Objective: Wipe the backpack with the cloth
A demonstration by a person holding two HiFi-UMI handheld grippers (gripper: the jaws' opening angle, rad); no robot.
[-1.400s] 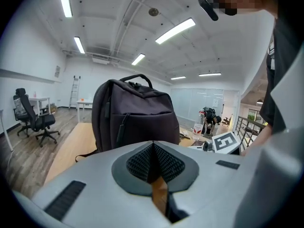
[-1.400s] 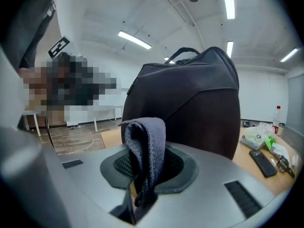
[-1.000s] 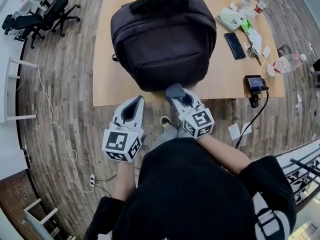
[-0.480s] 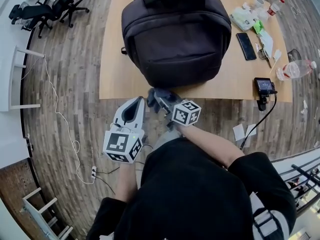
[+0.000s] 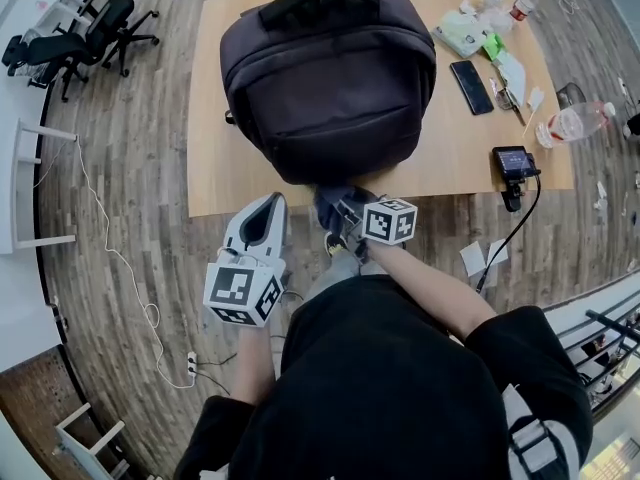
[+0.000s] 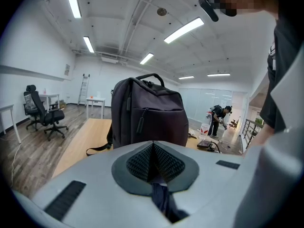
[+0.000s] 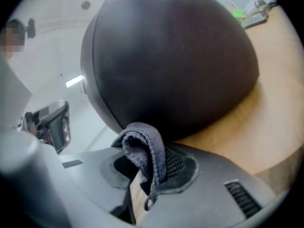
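A large dark backpack [image 5: 328,76] lies on the wooden table [image 5: 215,158]; in the left gripper view it stands upright [image 6: 149,113] straight ahead. My right gripper [image 5: 337,208] is shut on a folded dark grey cloth [image 5: 340,198] at the table's near edge, just below the backpack's bottom. In the right gripper view the cloth [image 7: 145,148] bulges up from between the pads, close under the backpack's rounded base [image 7: 171,61]. My left gripper [image 5: 270,208] hangs beside it, off the table's near edge, shut [image 6: 153,158] and apart from the bag.
At the table's right end lie a phone [image 5: 469,88], a water bottle [image 5: 572,124], a small cabled device [image 5: 510,163] and a wipes packet [image 5: 462,36]. Office chairs [image 5: 70,43] stand far left. A person [image 6: 218,118] is in the background.
My right gripper has sunk and rolled with the cloth in it, from the backpack's bottom edge to just below the table edge. The left gripper has stayed put.
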